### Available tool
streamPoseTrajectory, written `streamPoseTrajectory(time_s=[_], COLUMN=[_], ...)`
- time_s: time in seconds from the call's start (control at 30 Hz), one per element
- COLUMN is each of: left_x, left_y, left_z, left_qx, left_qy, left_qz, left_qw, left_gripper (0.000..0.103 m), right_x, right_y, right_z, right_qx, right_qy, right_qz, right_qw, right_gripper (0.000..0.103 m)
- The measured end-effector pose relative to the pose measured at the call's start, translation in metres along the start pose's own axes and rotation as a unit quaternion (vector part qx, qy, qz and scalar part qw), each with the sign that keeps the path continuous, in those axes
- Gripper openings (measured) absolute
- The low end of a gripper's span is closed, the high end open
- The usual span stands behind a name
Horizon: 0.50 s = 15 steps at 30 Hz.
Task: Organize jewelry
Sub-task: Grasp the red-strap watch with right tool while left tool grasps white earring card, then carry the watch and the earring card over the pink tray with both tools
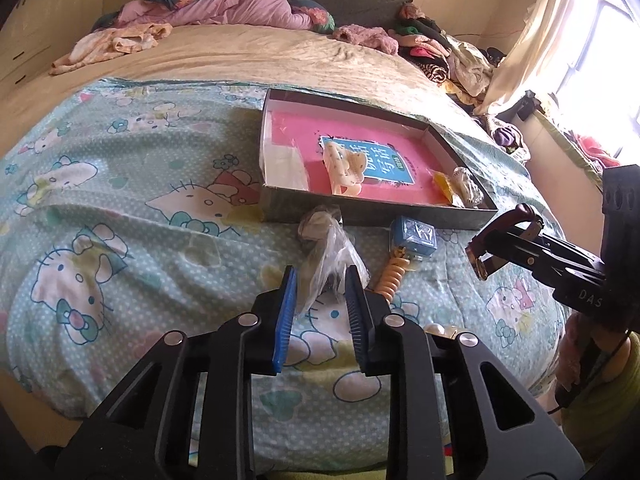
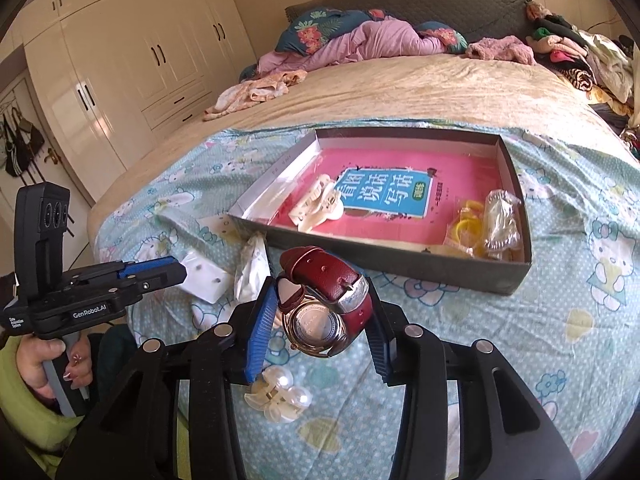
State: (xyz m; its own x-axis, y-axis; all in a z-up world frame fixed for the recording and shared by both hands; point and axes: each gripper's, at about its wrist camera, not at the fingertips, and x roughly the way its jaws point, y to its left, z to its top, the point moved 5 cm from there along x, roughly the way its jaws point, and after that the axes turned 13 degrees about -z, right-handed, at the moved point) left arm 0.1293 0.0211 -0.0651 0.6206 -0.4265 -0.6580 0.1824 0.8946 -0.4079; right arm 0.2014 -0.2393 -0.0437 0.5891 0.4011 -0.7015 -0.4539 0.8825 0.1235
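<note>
A shallow grey box (image 2: 400, 258) with a pink book inside lies on the Hello Kitty bedspread; it also shows in the left wrist view (image 1: 360, 210). In it are a cream hair claw (image 2: 318, 206), yellow rings in a bag (image 2: 466, 226) and a clear bagged piece (image 2: 500, 216). My right gripper (image 2: 322, 312) is shut on a red-strapped watch (image 2: 320, 304), held above the bed in front of the box. My left gripper (image 1: 320, 292) is open, its fingers on either side of a small clear plastic bag (image 1: 326, 248) lying on the bed. A pearl clip (image 2: 280, 394) lies below the right gripper.
A blue cube on an orange coiled cord (image 1: 412, 238) lies by the box's near wall. A white card (image 2: 204, 276) lies left of the bag. Clothes are piled at the bed's far side (image 2: 580, 56). Wardrobes (image 2: 120, 60) stand to the left.
</note>
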Motion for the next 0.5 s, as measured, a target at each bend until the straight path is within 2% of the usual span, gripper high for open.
streamPoseTrajectory(time_s=[0.13,0.23,0.33,0.5], left_x=[0.008,0.010,0.009,0.009], left_y=[0.005,0.010,0.011,0.010], left_z=[-0.004,-0.008,-0.007,-0.003], left_qx=[-0.008,-0.019,-0.020,-0.018], left_qy=[0.010,0.014,0.012,0.008], left_qz=[0.002,0.001,-0.001,-0.007], left_qw=[0.9999,0.9997,0.9997,0.9998], left_gripper=[0.012,0.004,0.001,0.000], right_x=[0.000,0.002,0.004,0.004], right_y=[-0.003,-0.005,-0.008,-0.010], right_z=[0.003,0.004,0.004,0.004], right_qx=[0.003,0.007,0.011,0.015], right_qy=[-0.006,-0.005,-0.003,-0.006], right_qz=[-0.001,-0.002,-0.002,-0.004], right_qw=[1.000,1.000,1.000,1.000], right_gripper=[0.040,0.040,0.040,0.040])
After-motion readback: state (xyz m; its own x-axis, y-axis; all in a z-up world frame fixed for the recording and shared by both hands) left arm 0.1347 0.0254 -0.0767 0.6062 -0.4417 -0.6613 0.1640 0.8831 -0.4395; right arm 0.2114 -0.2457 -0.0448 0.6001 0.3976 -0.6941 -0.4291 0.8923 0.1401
